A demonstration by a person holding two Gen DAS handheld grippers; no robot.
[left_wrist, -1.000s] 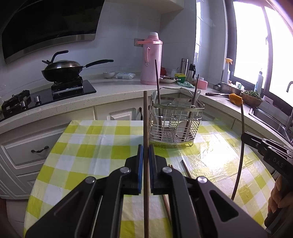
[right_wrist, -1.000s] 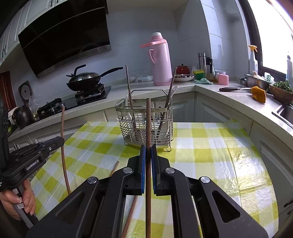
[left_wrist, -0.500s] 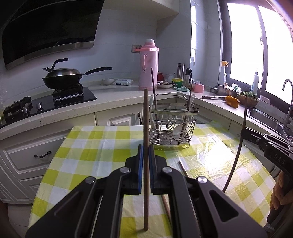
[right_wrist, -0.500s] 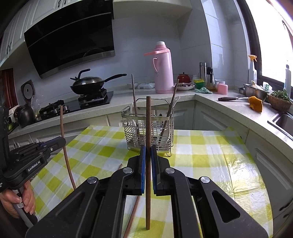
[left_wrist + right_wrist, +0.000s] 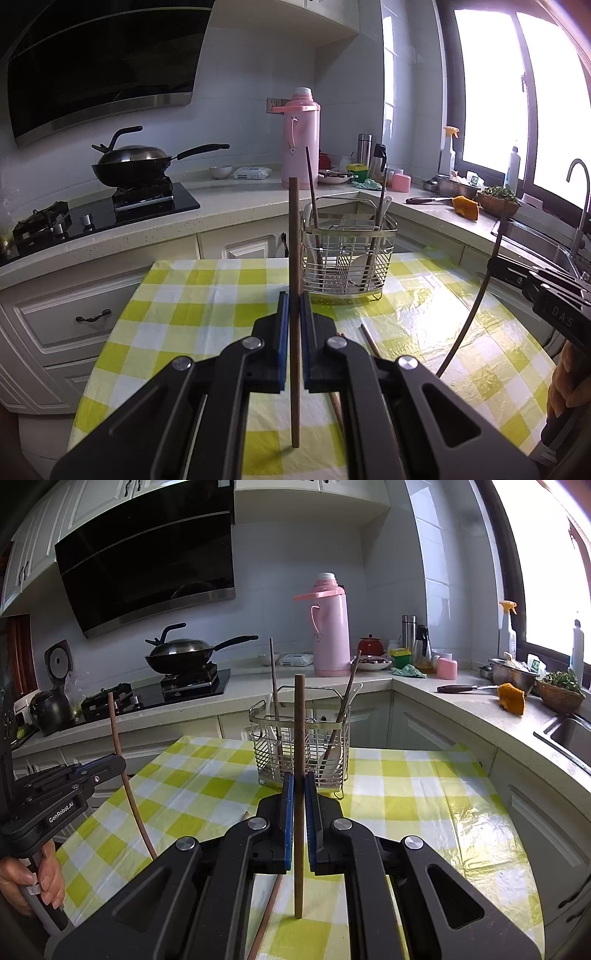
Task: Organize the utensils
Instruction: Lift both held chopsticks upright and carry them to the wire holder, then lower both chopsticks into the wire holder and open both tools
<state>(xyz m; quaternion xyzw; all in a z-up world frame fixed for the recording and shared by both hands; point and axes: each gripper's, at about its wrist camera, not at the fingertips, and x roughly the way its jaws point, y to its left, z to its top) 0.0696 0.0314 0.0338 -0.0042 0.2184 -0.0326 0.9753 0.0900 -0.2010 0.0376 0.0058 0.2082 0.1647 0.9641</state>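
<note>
While upright, L fingers (image 5: 277, 347) pinch chopstick (image 5: 294, 258), R fingers (image 5: 288, 823) likewise.

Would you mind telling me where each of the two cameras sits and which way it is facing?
Left wrist: on the left gripper, looking along its fingers across the checked table to the wire utensil basket; it grips an upright chopstick; the right gripper shows.
Right wrist: on the right gripper, facing likewise, gripping another chopstick; the left gripper and hand show.
Shared: basket, table, pink thermos, wok.
</note>
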